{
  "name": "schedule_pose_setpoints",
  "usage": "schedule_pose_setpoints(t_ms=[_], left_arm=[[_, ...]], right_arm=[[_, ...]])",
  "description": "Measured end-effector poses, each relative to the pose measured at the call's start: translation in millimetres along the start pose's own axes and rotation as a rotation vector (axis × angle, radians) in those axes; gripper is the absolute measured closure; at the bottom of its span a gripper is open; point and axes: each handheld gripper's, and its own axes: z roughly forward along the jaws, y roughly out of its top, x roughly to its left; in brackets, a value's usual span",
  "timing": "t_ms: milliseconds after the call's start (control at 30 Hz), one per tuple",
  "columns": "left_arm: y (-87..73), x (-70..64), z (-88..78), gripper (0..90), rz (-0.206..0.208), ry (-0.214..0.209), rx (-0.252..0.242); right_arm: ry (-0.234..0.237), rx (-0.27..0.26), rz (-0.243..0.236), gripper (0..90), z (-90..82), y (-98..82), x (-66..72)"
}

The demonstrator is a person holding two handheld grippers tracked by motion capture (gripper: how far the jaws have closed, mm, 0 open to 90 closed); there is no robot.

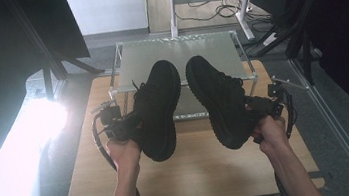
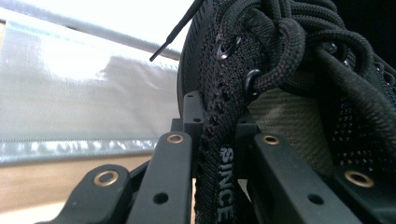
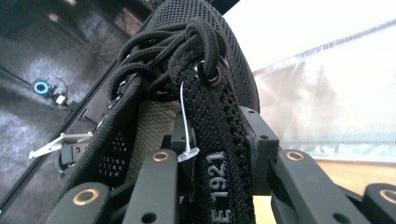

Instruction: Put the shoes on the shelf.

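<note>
Left gripper [image 1: 127, 127] pinches the left black knit lace-up shoe's [image 1: 157, 107] collar; right gripper [image 1: 254, 111] pinches the right black knit shoe [image 1: 218, 100]. Toes point twelve o'clock. Soft, light uppers probably flex, so eyelet edges suit gripping.

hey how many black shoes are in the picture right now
2. The left shoe is clamped at its collar by the left gripper; the right shoe likewise by the right gripper, both above the table.

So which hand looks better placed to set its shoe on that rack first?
Probably the left: the left shoe has its toe over the rack shelf, while the right shoe hangs nearer the front edge. Marginal, both are gripped alike.
</note>
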Motion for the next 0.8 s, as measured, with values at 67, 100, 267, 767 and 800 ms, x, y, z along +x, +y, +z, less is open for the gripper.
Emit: schedule_pose_setpoints(t_ms=[67, 100, 267, 767, 800], left_arm=[[6.2, -2.1, 3.5, 81.5, -0.004, 0.006, -0.004], [8.5, -3.0, 5.0, 81.4, -0.006, 0.009, -0.005], [23.0, -7.1, 16.3, 81.3, -0.018, 0.023, -0.011], [61.9, -8.3, 49.0, 81.0, -0.080, 0.060, -0.032], [65.1, -8.0, 50.9, 81.0, -0.083, 0.063, -0.031]], right_arm=[[-0.006, -0.015, 0.004, 70.0, 3.0, 6.7, 1.8], [-0.005, -0.019, 0.015, 70.1, 4.5, 9.9, 2.8], [-0.020, -0.039, 0.016, 70.1, 13.7, 24.2, 6.9], [-0.074, -0.102, 0.097, 70.0, 38.8, 58.8, 2.7], [-0.079, -0.107, 0.105, 70.0, 40.5, 60.5, 1.8]])
